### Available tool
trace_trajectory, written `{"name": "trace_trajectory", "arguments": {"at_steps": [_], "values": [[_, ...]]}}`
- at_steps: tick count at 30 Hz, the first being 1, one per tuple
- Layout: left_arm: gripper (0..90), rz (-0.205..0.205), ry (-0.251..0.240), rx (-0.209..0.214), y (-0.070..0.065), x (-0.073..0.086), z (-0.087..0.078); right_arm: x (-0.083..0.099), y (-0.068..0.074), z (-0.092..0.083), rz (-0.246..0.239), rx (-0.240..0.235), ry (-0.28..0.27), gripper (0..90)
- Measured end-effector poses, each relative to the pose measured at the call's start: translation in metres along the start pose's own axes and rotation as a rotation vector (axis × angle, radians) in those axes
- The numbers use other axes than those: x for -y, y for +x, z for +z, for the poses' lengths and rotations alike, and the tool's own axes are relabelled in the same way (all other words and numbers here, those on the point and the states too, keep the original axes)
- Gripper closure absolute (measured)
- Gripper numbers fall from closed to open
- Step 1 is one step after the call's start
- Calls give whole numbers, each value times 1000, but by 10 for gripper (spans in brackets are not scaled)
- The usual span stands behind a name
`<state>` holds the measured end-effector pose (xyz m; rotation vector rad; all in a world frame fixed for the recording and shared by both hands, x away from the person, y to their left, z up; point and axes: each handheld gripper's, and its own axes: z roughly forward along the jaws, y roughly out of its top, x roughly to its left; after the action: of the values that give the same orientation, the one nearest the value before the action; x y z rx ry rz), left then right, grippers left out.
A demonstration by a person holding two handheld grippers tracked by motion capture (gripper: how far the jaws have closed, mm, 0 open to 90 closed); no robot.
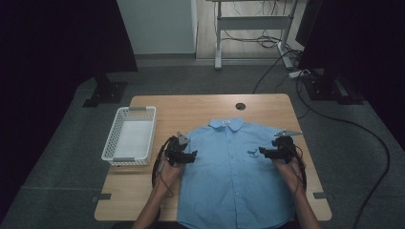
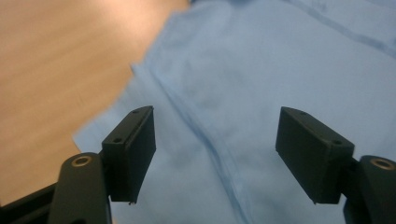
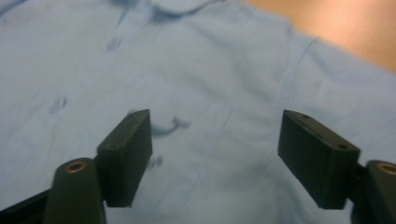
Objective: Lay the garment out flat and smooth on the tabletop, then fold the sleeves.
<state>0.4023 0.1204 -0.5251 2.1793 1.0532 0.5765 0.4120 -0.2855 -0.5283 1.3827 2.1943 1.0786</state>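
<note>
Light-blue button shirt (image 1: 234, 167) flat on wooden table (image 1: 200, 107); my left gripper (image 1: 188, 156) and right gripper (image 1: 264, 152) hover over its shoulders, jaws wide apart, holding nothing.

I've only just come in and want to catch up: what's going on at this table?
A person is working on a light blue button-up shirt laid flat, front up, on the wooden table. The left gripper sits by one shoulder and the right gripper by the other. Both stand open over the cloth with nothing between the fingers. A white plastic basket stands beside the shirt.
</note>
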Motion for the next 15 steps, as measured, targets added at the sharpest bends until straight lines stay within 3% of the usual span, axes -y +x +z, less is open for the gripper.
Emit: {"name": "trace_trajectory", "arguments": {"at_steps": [3,4,8,11,15], "values": [[268,-4,25,-3,-1,16,8,15,3,4,-11,-6,25,230],[263,-13,7,10,1,21,10,18,4,5,-19,-9,35,226],[208,-76,-13,51,10,27,12,21,5,2,-30,-7,24,212],[139,-73,-11,52,9,28,12,17,10,-1,-37,-18,6,202],[140,-66,0,60,9,29,10,10,22,1,-69,-39,3,181]]}}
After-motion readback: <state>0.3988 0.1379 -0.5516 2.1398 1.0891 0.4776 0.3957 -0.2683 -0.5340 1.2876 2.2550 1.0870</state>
